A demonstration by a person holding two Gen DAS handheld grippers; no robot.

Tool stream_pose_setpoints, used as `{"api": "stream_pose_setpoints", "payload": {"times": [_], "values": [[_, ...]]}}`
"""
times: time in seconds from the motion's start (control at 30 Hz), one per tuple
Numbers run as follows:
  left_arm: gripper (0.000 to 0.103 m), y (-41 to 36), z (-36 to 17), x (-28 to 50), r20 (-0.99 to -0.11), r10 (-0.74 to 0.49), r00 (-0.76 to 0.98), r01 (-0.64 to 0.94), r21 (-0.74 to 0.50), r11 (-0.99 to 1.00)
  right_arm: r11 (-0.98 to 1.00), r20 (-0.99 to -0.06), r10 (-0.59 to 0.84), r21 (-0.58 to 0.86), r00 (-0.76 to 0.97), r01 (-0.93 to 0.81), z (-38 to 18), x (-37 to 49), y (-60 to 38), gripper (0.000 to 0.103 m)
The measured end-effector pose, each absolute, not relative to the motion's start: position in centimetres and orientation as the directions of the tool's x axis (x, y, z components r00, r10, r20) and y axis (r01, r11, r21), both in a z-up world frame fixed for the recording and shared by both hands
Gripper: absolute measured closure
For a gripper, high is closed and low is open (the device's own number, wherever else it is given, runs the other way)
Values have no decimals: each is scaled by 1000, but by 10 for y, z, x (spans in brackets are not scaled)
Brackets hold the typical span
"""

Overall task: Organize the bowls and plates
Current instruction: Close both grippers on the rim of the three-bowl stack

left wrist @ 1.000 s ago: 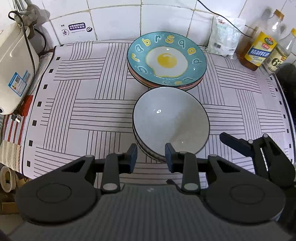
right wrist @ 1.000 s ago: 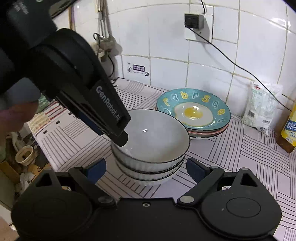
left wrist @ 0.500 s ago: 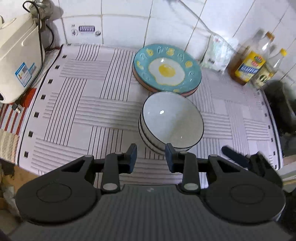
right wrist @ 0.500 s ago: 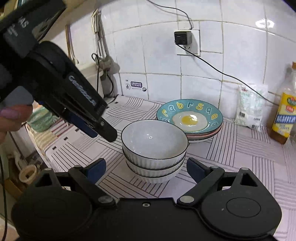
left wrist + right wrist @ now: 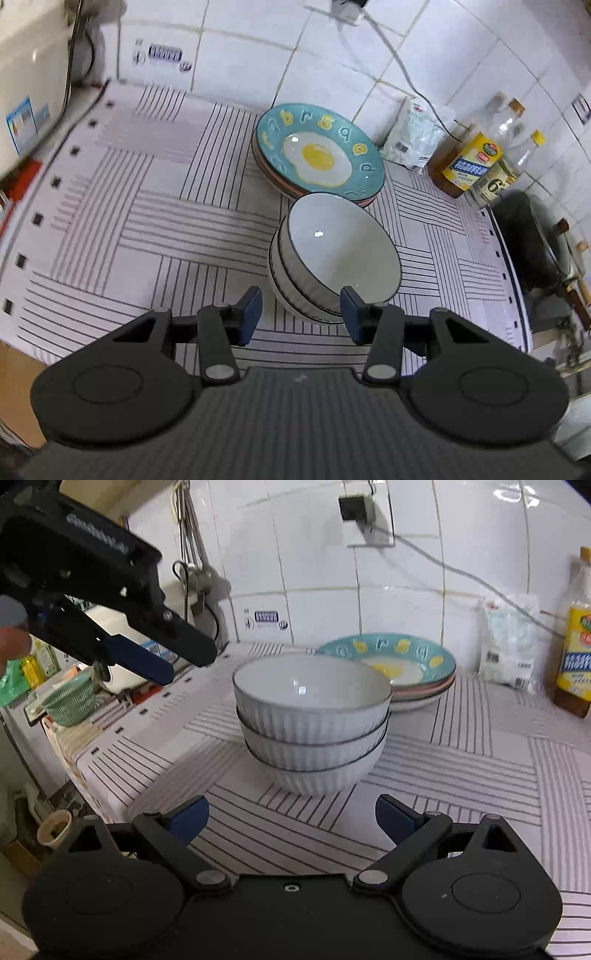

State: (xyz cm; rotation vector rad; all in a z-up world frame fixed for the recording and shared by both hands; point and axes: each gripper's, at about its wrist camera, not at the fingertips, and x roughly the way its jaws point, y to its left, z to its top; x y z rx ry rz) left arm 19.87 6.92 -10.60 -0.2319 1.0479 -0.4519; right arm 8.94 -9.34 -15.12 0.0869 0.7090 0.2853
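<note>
Backed off the bowls, left tool opening, empty; right tool apparently open.

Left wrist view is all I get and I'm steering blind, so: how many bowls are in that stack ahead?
Observer: Three ribbed white bowls, nested, per the right wrist view.
Operator: Is my left gripper near them?
Observer: The left gripper hangs above and left of the stack, clear of it, jaws opening on nothing.
Operator: And the right one?
Observer: The right gripper is open just before the stack, nothing between its pads.
</note>
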Motion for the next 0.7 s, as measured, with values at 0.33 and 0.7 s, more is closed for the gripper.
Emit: {"api": "stream_pose_setpoints", "payload": {"times": [0.33, 0.7], "values": [[57, 76, -132, 228, -739, -524, 424, 211, -481, 851, 955, -630, 295, 215, 718, -203, -184, 128, -95, 4], [57, 45, -157, 261, -767, -552, 328, 348, -445, 825, 952, -583, 303, 211, 754, -220, -194, 151, -94, 2]]}}
